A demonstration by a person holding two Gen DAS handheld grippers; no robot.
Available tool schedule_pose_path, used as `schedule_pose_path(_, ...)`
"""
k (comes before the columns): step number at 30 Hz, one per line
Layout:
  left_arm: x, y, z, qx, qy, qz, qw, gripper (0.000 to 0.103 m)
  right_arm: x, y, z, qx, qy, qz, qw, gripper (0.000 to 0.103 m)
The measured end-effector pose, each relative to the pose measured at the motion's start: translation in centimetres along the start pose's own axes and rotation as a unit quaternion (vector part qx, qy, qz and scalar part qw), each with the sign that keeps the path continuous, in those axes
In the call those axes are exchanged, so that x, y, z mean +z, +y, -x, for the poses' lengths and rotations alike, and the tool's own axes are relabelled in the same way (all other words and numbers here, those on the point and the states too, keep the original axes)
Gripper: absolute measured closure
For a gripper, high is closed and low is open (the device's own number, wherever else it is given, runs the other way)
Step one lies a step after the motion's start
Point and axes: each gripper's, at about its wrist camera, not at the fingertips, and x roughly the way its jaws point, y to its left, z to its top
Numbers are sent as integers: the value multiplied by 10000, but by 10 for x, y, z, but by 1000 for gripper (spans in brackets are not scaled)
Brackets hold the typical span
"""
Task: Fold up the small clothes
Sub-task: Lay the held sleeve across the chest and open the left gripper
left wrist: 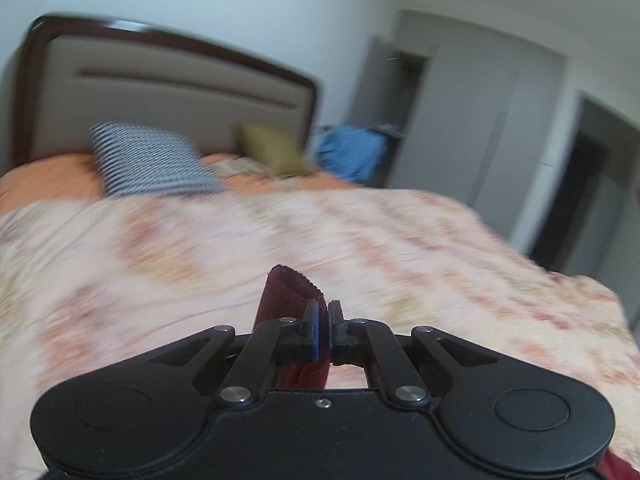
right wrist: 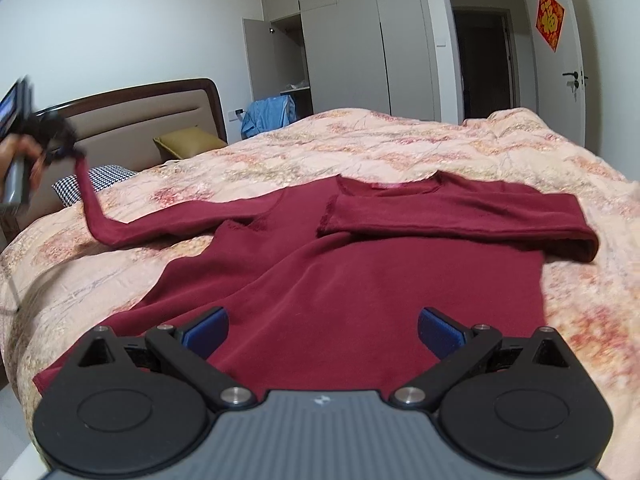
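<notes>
A dark red long-sleeved top (right wrist: pixel 360 280) lies flat on the floral bedspread (right wrist: pixel 400 140). Its right sleeve (right wrist: pixel 460 216) is folded across the chest. Its left sleeve (right wrist: pixel 132 224) is stretched out and lifted at the cuff. My left gripper (left wrist: pixel 323 320) is shut on that cuff (left wrist: pixel 288 288) and holds it above the bed; it also shows in the right wrist view (right wrist: pixel 60 148) at the far left. My right gripper (right wrist: pixel 323 330) is open and empty, just above the top's lower hem.
The headboard (right wrist: pixel 132 120) stands at the back left, with a checked pillow (right wrist: pixel 96 184) and an olive cushion (right wrist: pixel 188 142) before it. Blue clothes (right wrist: pixel 268 114) hang by the open wardrobe (right wrist: pixel 280 60). A doorway (right wrist: pixel 484 64) lies beyond the bed's far end.
</notes>
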Motion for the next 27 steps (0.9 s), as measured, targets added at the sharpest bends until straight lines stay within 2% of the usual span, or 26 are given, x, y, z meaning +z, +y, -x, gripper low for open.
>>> schedule_pose_path(3, -4, -68, 6, -505, -46, -433, 9978, 100, 1, -12, 8, -68, -46, 76, 9999, 0)
schedule_pose_path(7, -30, -158, 13, -1218, 23, -925, 9882, 100, 3, -30, 19, -183, -115, 27, 9998, 0)
schedule_pose_path(11, -75, -241, 12, -1804, 287, -1289, 9747, 100, 0, -49, 31, -292, -150, -45, 9995, 0)
schedule_pose_path(16, -148, -319, 10, -2310, 662, -1682, 9560, 100, -7, -70, 39, -445, -61, -116, 9989, 0)
schedule_pose_path(21, -223, -357, -3, -2596, 1275, -1980, 9366, 99, -17, -88, 44, -561, 31, -323, 9979, 0)
schedule_pose_path(24, -246, -359, -14, -2748, 1692, -2004, 9250, 97, -22, -94, 46, -571, 57, -467, 9973, 0)
schedule_pose_path(27, -248, -355, -15, -2870, 1852, -1905, 9203, 78, -25, -97, 45, -572, 64, -590, 9966, 0)
